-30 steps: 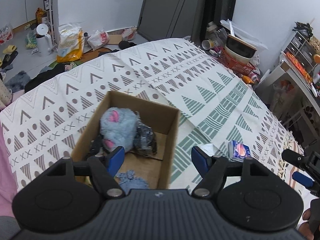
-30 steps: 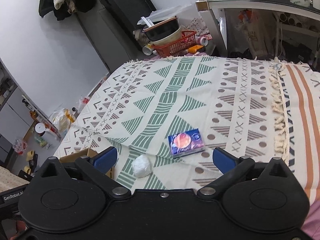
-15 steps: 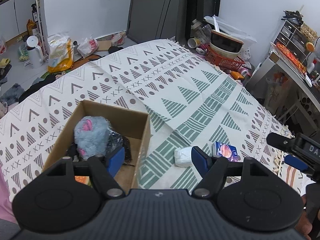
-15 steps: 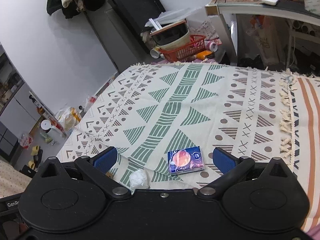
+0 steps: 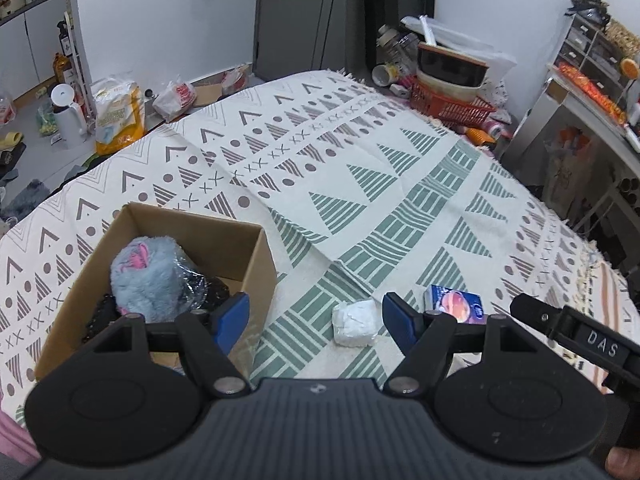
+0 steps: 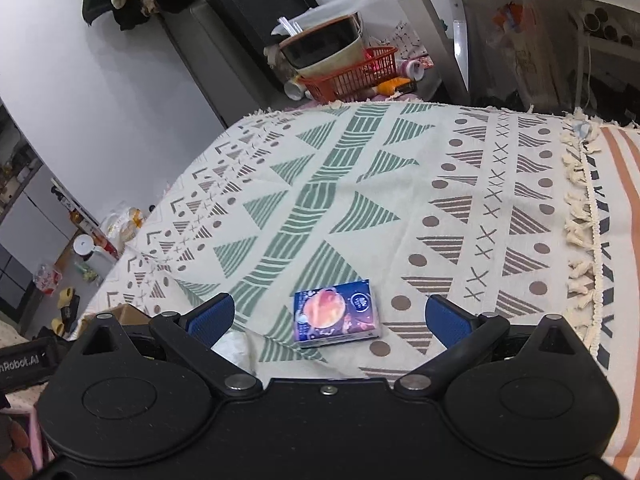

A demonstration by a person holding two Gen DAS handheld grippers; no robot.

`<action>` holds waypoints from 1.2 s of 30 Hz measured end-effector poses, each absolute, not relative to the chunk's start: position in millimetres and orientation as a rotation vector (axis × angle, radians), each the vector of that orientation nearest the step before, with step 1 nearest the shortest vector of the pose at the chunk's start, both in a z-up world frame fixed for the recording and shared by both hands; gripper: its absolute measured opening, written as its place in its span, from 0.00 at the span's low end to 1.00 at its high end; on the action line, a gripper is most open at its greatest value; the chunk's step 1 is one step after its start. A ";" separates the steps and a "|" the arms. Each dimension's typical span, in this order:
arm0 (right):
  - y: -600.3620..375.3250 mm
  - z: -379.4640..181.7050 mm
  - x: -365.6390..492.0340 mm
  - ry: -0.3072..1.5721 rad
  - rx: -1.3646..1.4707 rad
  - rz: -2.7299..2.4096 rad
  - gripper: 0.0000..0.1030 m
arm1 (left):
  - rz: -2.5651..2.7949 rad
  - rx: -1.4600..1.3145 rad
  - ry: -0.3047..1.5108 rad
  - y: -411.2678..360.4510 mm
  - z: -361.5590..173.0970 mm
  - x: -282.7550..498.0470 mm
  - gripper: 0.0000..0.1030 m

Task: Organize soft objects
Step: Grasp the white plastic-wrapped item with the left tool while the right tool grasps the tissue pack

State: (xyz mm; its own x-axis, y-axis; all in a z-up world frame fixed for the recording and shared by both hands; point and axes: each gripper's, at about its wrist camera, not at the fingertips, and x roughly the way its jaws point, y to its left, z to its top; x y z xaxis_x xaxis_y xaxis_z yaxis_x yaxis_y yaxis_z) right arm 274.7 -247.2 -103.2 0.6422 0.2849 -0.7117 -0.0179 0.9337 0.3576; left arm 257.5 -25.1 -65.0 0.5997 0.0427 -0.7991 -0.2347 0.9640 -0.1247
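We are holding the left gripper (image 5: 316,316) above the near part of a cream bedspread printed with green and brown triangles (image 5: 360,184), its blue-padded fingers (image 5: 232,316) spread wide with nothing between them. Between those fingers in the left wrist view, a small white wrapped soft packet (image 5: 354,322) is lying flat on the bedspread. Just to its right, a blue rectangular tissue pack with an orange picture (image 5: 456,306) is lying flat too, near the packet but apart from it.

On the left, an open brown cardboard box (image 5: 256,256) is sitting on the bedspread. Inside it, a fluffy blue-grey plush toy with pink markings (image 5: 148,276) is resting against a crinkled dark plastic-wrapped bundle (image 5: 196,284).

We are holding the right gripper (image 6: 328,320) over the same area, its fingers also spread wide and holding nothing. In its view the tissue pack (image 6: 336,314) is lying between the fingers, and the white packet (image 6: 232,346) is showing only partly behind the left finger. A corner of the cardboard box (image 6: 128,312) is peeking out at the near left.

Beyond the far edge of the bedspread, a red plastic basket holding stacked bowls (image 5: 452,104) is sitting on the floor.
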 end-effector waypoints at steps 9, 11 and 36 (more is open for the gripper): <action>-244.5 -136.5 302.4 0.911 0.328 0.224 1.00 | 0.189 -0.195 0.942 -37.3 -88.8 289.3 0.67; -243.2 -144.4 309.2 0.928 0.319 0.223 1.00 | 0.201 -0.191 0.951 -37.8 -95.1 296.9 0.67; -211.1 -189.8 328.9 0.976 0.127 0.342 0.63 | 0.187 -0.258 1.148 -54.6 -178.6 345.5 0.43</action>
State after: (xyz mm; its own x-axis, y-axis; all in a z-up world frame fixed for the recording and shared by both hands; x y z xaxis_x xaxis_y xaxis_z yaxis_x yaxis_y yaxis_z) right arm 328.9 -211.1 -189.8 0.5123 0.3396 -0.7888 -0.2267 0.9394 0.2572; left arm 345.5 -54.6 -178.6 0.4003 0.0140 -0.9163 -0.2769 0.9550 -0.1064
